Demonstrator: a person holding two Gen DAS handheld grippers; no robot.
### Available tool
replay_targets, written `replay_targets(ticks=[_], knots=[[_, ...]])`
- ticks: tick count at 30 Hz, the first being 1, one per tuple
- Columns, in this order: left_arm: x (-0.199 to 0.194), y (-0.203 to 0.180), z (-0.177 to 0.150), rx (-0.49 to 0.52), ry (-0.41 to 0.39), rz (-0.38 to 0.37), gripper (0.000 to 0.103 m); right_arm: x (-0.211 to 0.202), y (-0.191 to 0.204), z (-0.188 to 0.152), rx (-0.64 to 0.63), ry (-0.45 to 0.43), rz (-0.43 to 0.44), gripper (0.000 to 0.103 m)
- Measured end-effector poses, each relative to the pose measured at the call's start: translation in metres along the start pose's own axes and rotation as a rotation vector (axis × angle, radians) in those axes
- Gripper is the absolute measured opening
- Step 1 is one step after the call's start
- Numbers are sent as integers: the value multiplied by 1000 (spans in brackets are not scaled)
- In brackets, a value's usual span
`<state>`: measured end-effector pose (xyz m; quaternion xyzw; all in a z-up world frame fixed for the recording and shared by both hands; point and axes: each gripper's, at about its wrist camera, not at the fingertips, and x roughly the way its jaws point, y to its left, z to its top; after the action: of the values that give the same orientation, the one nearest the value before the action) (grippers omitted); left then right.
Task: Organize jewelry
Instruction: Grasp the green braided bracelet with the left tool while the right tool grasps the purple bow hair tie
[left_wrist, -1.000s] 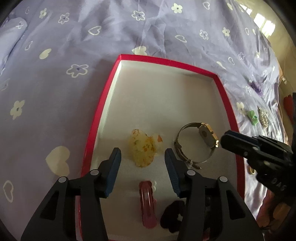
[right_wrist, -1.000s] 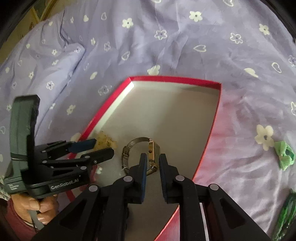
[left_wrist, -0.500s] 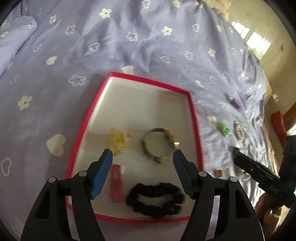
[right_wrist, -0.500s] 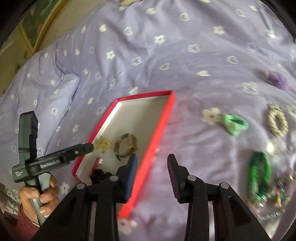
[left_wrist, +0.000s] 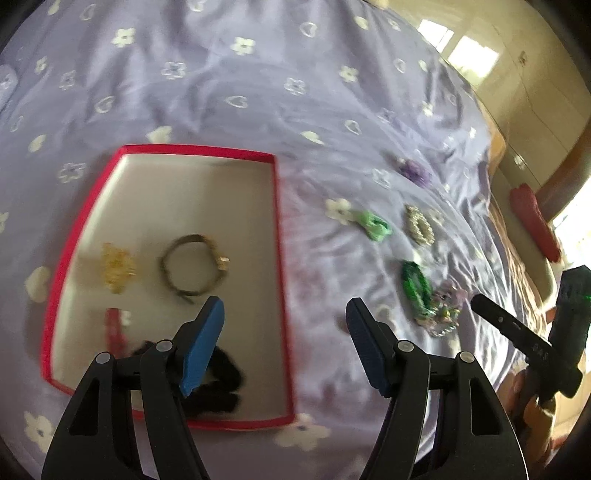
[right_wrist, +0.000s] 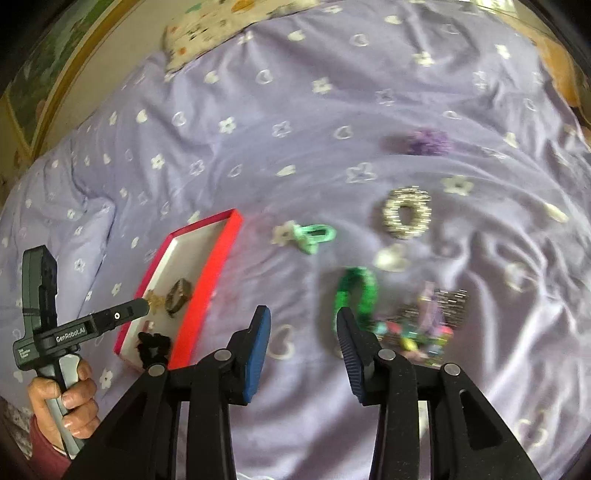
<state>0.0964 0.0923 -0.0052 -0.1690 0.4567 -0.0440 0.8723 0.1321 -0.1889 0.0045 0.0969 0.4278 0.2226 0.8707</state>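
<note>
**A:** Your right gripper (right_wrist: 301, 332) is empty and its jaws are opening, with only bedsheet (right_wrist: 295, 110) showing between them; your left gripper (left_wrist: 284, 334) stands spread wide and carries nothing, hanging over the right-hand edge of the red tray (left_wrist: 282, 295).

**B:** What already lies in the tray?

**A:** A wristwatch (left_wrist: 194, 266), a yellow hair clip (left_wrist: 118, 267), a red clip (left_wrist: 114, 330) and a black scrunchie (left_wrist: 218, 384); the rest lies loose on the sheet well to the right of it.

**B:** Which piece comes easiest?

**A:** Probably the green bracelet (right_wrist: 356, 291), just ahead of your right fingertips; it looks light and limp, so take it across one side of the loop, not over the whole ring; expect it to dangle and swing.

**B:** And the heap beside it?

**A:** That tangle of beaded pieces (right_wrist: 421, 325) is blurred, so you cannot tell the strands apart; judge it slippery and liable to snag and drag its neighbours along; pinch low and lift slowly. The pearl ring-shaped piece (right_wrist: 406, 214) looks stiffer; grip one side of its rim. The pale green clip (right_wrist: 314, 236) seems rigid plastic; close on its body.
</note>
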Motion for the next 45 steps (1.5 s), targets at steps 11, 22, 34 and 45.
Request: replay_targets(ticks=[11,22,34,45], knots=[[30,-66,-6,104,62,-58,68,-18,-56,-8,110,-14,-36,40],[71,-109,-6,166,126,-92,68,-2,-76,-5,134,0,-24,40],[124,-140,-1,233,187,-79,64,27,-90,3,150,34,10,36],[132,-154,-8,328,184,-91,9,32,-93,-1,147,37,11,9]])
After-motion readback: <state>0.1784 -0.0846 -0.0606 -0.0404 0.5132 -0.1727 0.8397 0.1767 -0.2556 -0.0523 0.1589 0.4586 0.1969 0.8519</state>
